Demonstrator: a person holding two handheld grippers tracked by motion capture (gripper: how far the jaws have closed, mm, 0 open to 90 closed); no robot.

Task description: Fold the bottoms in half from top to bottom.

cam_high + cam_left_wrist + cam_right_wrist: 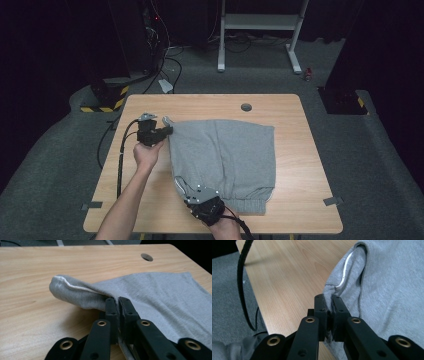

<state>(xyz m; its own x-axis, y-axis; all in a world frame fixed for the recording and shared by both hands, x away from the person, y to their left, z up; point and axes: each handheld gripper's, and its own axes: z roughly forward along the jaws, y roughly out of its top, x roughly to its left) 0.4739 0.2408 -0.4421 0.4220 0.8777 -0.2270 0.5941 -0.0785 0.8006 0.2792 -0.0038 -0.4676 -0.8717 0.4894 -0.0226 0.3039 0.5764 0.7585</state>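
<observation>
We hold the soft, limp grey shorts [225, 155], lying mid-desk [300, 165], by their left edge, left gripper [167, 131] and right gripper [184, 189] both clamped on folded hem cloth.

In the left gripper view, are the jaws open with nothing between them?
No, the left gripper has its jaws shut on a fold of the grey garment.

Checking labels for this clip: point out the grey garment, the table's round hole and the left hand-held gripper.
grey garment [225, 150], high view, middle of the flat fabric.
round hole [246, 107], high view, its centre, near the table's far edge.
left hand-held gripper [118, 305], left gripper view, between the jaw tips pinching the fabric.
</observation>
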